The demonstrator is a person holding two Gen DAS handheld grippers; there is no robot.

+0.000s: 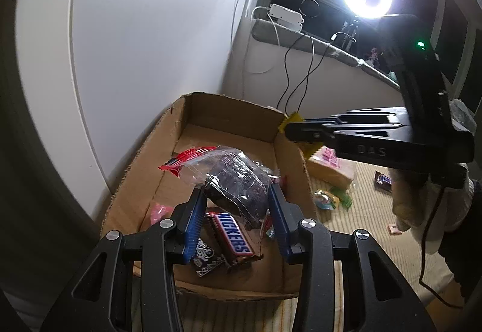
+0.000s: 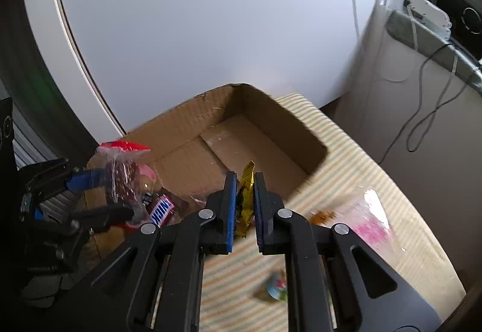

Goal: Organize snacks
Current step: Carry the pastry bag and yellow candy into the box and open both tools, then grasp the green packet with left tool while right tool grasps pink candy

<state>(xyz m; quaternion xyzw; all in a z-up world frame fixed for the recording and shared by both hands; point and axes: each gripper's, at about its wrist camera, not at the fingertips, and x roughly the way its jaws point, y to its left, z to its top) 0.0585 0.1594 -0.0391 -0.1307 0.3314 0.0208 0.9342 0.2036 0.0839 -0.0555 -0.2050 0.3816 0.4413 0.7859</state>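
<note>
A blurred round candy point(image 2: 275, 289) (half hidden behind the right gripper's finger point(image 2: 304, 271)) stays unreadable.

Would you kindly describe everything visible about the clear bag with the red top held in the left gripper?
The clear bag is thin, crinkled see-through plastic with a red sealed strip along its top. Inside sits a dark, rounded, crumbly-looking lump, perhaps a chocolate cake. The left gripper is shut on its lower part, a blue pad pressing each side, so it hangs tilted with the red end toward the wall. It is above the cardboard box, over a Snickers bar; whether it touches that cannot be told.
</note>
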